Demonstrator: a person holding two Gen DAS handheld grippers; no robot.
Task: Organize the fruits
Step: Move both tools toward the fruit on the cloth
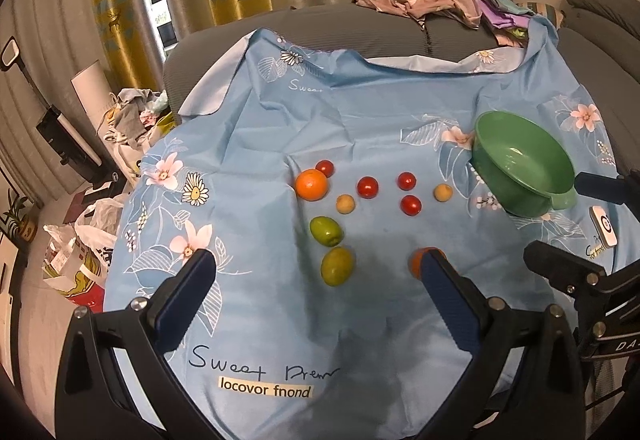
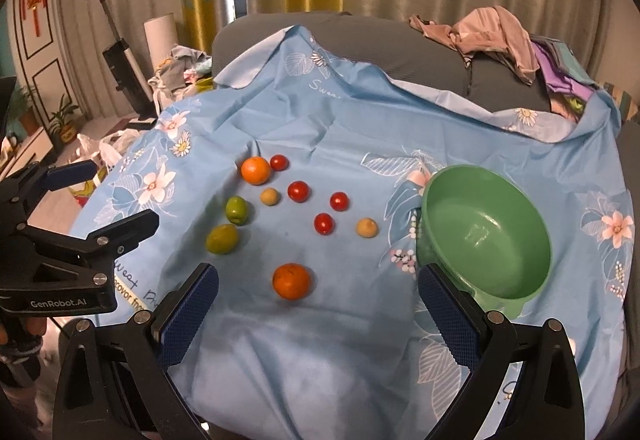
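Fruits (image 2: 298, 191) lie loose on the cloth (image 2: 320, 340), bowl (image 2: 486, 232) empty beside them. I hold both grippers (image 1: 318, 276) (image 2: 318, 304) spread, empty. Next: close on the near orange (image 2: 291, 281).

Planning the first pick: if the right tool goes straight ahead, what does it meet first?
Probably the near orange, centred between the open right tool fingers. Depth is unclear.
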